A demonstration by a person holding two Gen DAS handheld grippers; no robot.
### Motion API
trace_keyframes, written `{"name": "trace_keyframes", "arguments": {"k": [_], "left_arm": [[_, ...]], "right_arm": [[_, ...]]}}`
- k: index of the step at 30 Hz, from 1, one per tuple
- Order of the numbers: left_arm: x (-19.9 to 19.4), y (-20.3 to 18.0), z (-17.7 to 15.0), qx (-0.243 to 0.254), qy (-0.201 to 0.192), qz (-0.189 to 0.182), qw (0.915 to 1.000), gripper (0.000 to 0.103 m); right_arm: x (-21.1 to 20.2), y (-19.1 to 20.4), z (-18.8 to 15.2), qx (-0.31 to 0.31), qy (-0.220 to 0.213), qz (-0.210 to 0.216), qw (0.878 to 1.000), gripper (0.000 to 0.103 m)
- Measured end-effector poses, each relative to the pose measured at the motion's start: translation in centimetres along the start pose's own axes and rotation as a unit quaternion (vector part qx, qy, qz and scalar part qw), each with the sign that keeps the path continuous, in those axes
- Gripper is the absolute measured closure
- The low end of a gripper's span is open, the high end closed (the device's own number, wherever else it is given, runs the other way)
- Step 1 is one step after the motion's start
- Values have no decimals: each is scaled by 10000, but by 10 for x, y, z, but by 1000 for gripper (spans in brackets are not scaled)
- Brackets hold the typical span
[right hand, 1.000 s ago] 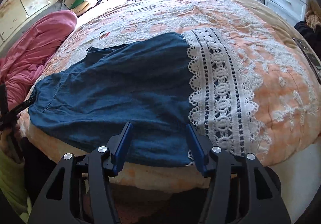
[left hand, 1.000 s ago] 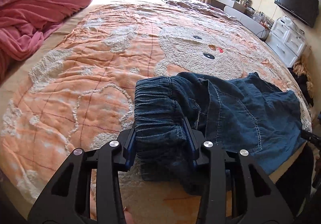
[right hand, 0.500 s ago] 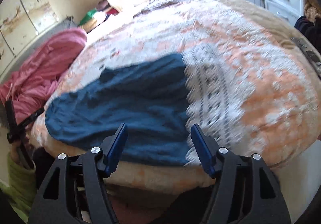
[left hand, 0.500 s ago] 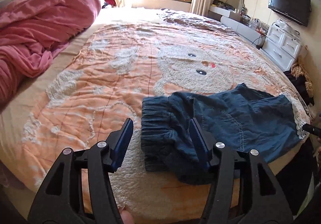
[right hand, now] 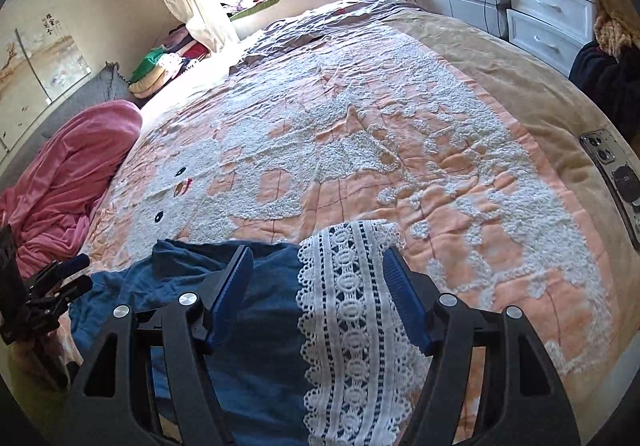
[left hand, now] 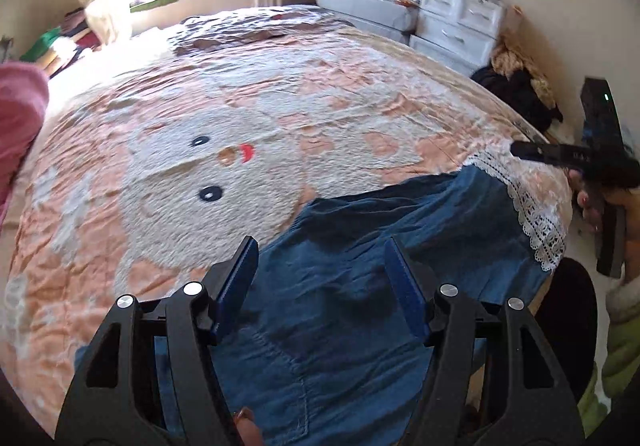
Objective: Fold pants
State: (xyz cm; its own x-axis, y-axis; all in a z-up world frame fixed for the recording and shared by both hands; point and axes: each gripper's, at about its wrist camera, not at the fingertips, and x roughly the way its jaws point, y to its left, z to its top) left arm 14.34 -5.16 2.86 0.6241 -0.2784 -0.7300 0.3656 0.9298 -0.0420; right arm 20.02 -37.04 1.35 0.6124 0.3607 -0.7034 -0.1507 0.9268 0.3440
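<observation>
While both tools hang just above the cloth, nothing is held, so each entry below is read near to far.

Left gripper (left hand: 320,278): jaws spread wide, empty, hovering over the blue body of the garment near the front edge of the bed.

Right gripper (right hand: 318,288): jaws likewise apart and empty, poised over the seam where blue cloth meets the lace band.

Pants (left hand: 380,266): dark blue denim-look fabric, lying spread and rumpled along the near edge of the bed, some of it seeming to droop over the side.

Lace hem (right hand: 352,326): broad white openwork trim at the leg end, lying flat on the quilt directly beneath the right tool.

Handling, as a judgement: soft, limp and light; it will sag and crease wherever it is not supported, and it should not slip on the tufted quilt. The lace looks delicate and could snag on a fingertip.

Where to take hold, as a judgement: pinch the solid blue cloth just inside the lace on one end, and a stitched seam or the edge of the blue body on the other, so both corners lift together.

Quilt (right hand: 400,150): peach and white, tufted, with a cartoon face (left hand: 216,170) beyond the garment.

Phone (right hand: 618,182): lying at the far right edge of the bed, well apart from the cloth.

Pink blanket (right hand: 68,174): heaped at the far left.
</observation>
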Motion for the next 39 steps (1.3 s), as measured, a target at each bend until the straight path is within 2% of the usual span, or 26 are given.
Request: {"name": "trace_keyframes", "arguments": {"k": [2, 6, 9, 13, 16, 17, 18, 19, 20, 23, 24, 27, 29, 31, 33, 35, 36, 39], "left_arm": [[23, -8, 10, 355, 162, 114, 9992, 46], [59, -5, 19, 775, 593, 153, 9951, 46], [76, -1, 21, 971, 762, 202, 9921, 46], [91, -5, 24, 1263, 852, 249, 9880, 46], [107, -11, 27, 1355, 1020, 254, 9852, 62], [113, -11, 26, 1326, 1082, 169, 9851, 79], [117, -13, 25, 1328, 1138, 91, 9845, 91], [119, -14, 23, 1356, 1141, 96, 9841, 96], [120, -16, 22, 1376, 1139, 88, 9839, 101], [117, -13, 23, 1274, 949, 271, 9869, 102], [115, -10, 26, 1190, 840, 302, 9889, 102], [113, 2, 34, 872, 655, 322, 9935, 102], [119, 3, 33, 878, 603, 475, 9932, 102], [129, 0, 28, 869, 658, 461, 9930, 101], [132, -1, 23, 821, 706, 368, 9934, 100], [126, 2, 23, 632, 657, 221, 9956, 96], [120, 5, 24, 510, 603, 97, 9968, 89], [109, 8, 25, 434, 534, -23, 9976, 68]], "right_arm": [[11, -3, 4, 25, 59, -165, 9998, 37], [21, -13, 10, 185, 63, -17, 9998, 37], [31, -15, 10, 166, 125, -54, 9998, 36], [45, -27, 7, 219, 268, -448, 9984, 32], [50, -35, 7, 360, 331, -354, 9982, 32], [51, -35, 7, 361, 337, -337, 9982, 32], [52, -36, 6, 339, 352, -328, 9983, 35], [53, -35, 5, 292, 362, -314, 9984, 42], [54, -34, 2, 218, 377, -273, 9987, 60], [51, -31, -4, 41, 304, -334, 9990, 75], [47, -31, -6, 32, 221, -328, 9992, 77], [36, -34, -11, 114, 13, -239, 9996, 78], [35, -33, -13, 48, -23, -402, 9992, 78], [38, -31, -16, -107, -25, -533, 9985, 78], [45, -30, -19, -205, 106, -721, 9971, 75], [45, -30, -20, -162, 119, -637, 9978, 66], [42, -32, -20, -122, 61, -590, 9982, 58], [35, -40, -14, 147, -60, -368, 9992, 52]]}}
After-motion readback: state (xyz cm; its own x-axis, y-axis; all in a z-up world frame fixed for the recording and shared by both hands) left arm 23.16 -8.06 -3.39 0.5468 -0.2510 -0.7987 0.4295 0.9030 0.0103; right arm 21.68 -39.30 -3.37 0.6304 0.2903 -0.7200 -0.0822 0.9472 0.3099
